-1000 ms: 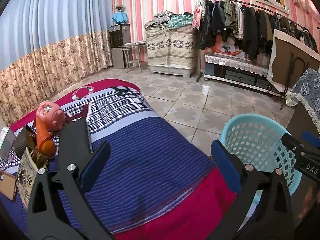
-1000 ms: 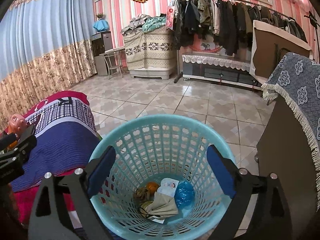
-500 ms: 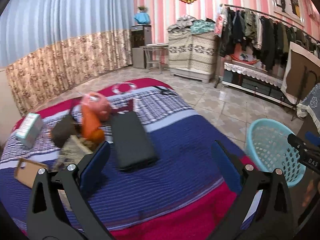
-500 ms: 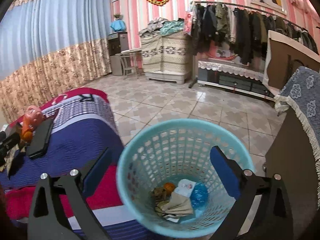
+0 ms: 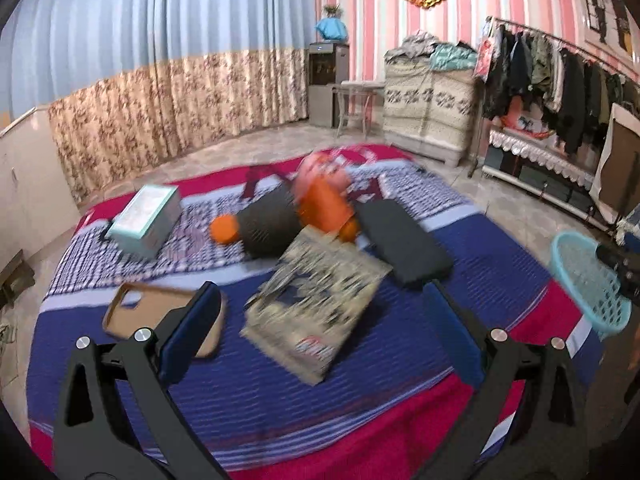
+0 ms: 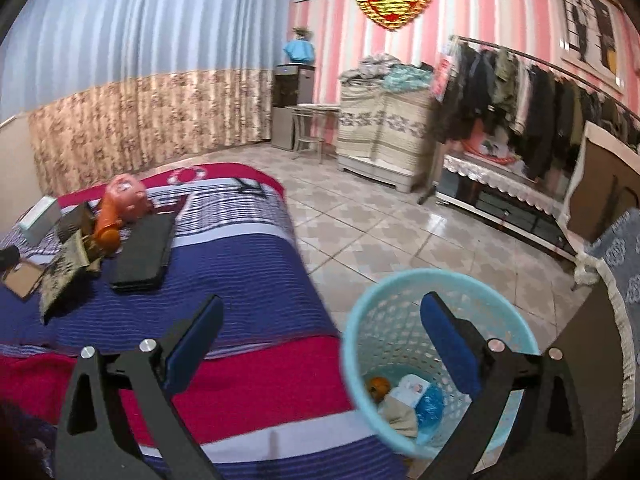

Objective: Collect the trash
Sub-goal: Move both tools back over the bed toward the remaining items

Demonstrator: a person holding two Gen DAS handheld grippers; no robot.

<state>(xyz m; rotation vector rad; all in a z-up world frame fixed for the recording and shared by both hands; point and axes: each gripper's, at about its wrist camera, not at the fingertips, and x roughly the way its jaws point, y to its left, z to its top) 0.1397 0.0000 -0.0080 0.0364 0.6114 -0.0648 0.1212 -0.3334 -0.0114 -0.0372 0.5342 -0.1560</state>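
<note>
A light blue trash basket (image 6: 440, 344) stands on the tiled floor beside the bed, with an orange peel, a blue bag and paper scraps inside. It also shows as the basket (image 5: 588, 280) at the right edge of the left wrist view. My right gripper (image 6: 320, 332) is open and empty, above the bed's corner and the basket's left rim. My left gripper (image 5: 320, 312) is open and empty over the bed, above a patterned box (image 5: 316, 300). Near it lie a tan phone case (image 5: 160, 316), an orange ball (image 5: 225, 229) and an orange-pink toy (image 5: 324, 196).
On the striped blanket (image 5: 400, 352) there are also a teal-white carton (image 5: 146, 216), a dark round object (image 5: 272, 222) and a flat black case (image 5: 404, 240). A clothes rack (image 6: 532, 92) and cabinets line the far wall. A cloth-covered piece of furniture (image 6: 616, 280) stands right of the basket.
Both grippers have swung left. The left view now takes in the cluttered part of the bed, with the basket small at the right. The right gripper has moved off the basket's centre toward the bed.
</note>
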